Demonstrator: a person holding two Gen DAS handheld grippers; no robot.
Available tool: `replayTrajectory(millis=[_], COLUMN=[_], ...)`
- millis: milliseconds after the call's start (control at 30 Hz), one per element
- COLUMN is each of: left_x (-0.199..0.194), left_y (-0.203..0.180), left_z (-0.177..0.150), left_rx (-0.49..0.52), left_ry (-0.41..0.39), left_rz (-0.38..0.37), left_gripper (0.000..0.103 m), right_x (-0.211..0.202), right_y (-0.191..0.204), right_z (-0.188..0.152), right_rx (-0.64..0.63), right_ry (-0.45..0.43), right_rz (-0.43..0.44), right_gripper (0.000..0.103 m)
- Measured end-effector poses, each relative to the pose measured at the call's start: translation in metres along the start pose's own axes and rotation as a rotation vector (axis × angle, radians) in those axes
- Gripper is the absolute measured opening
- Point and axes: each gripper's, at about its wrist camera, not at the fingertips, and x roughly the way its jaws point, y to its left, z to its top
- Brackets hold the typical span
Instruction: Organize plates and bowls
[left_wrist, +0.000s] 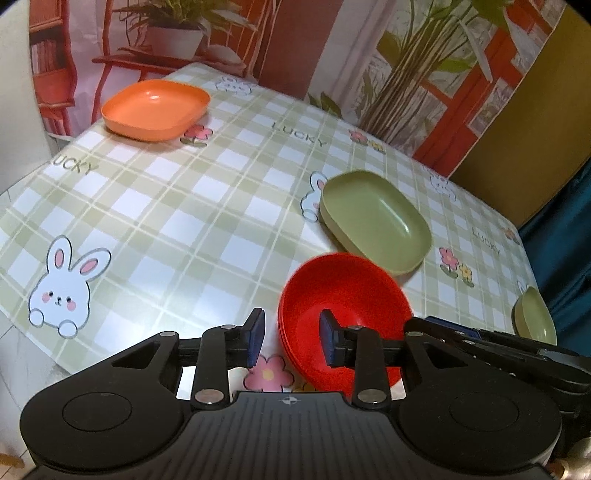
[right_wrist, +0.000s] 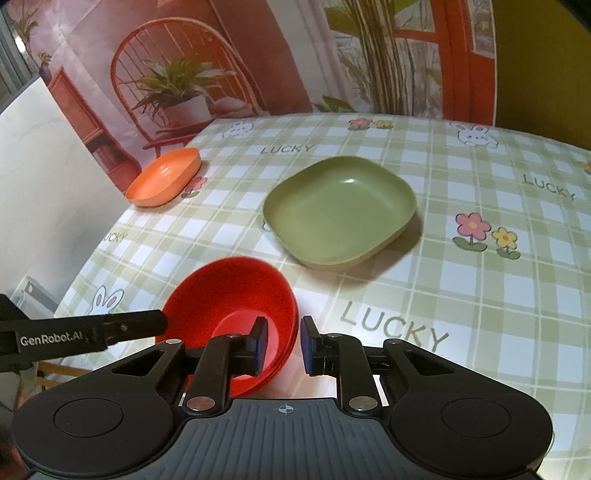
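Checked cloth (right_wrist: 480, 314) over table, orange plate (left_wrist: 155, 109) upper left, green plate (right_wrist: 340, 210) centre, red bowls (right_wrist: 236, 314) stacked upright lower centre, mouth up, round, no long axis, left gripper (left_wrist: 291, 338) and right gripper (right_wrist: 283, 345) each straddling the rim, jaws apart, not pressing, small green dish (left_wrist: 535, 319) at right edge.

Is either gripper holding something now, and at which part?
Nothing seems held. The left gripper and the right gripper each straddle the rim of the red bowl, on opposite sides, but their fingers do not press it.

Black left gripper (left_wrist: 291, 338), blue-padded fingers (left_wrist: 256, 341), silver screws.
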Motion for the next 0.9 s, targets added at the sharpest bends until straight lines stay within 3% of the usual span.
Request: replayTrajectory(millis=[133,300,467,567,667,800,900], left_x=[-0.008,-0.032,-0.058,-0.074,-0.079,-0.082,-0.073], left_y=[0.004,0.017,0.035,0.050,0.073,0.108,0.126], left_z=[0.015,0.051,0.091,0.116,0.140,0.166,0.185], left_rx=[0.001,0.018,0.059,0.087,0.107,0.096,0.101], left_ry=[-0.032,-0.126,-0.213,-0.263,-0.268,-0.334,-0.366], left_rz=[-0.006,-0.008,0.009,0.024,0.017,0.089,0.158], left_gripper=[0.035,0.041,0.042,0.051,0.052,0.060,0.060], right_x=[-0.006,-0.014,-0.016,-0.010,0.003,0.032,0.059], right_y=[0.002,0.016,0.046,0.069,0.096,0.130,0.150], right_z=[0.014,0.040,0.073,0.094,0.114,0.142,0.163], right_rx=[0.002,0.002,0.009,0.020,0.020,-0.035,-0.062], right_ry=[-0.026,-0.067,-0.114,-0.124,-0.126,-0.112,-0.115], right_rz=[-0.012,0.000,0.046,0.085,0.120,0.135,0.132], right_gripper=[0.019,0.019,0.020,0.020,0.021,0.023,0.023])
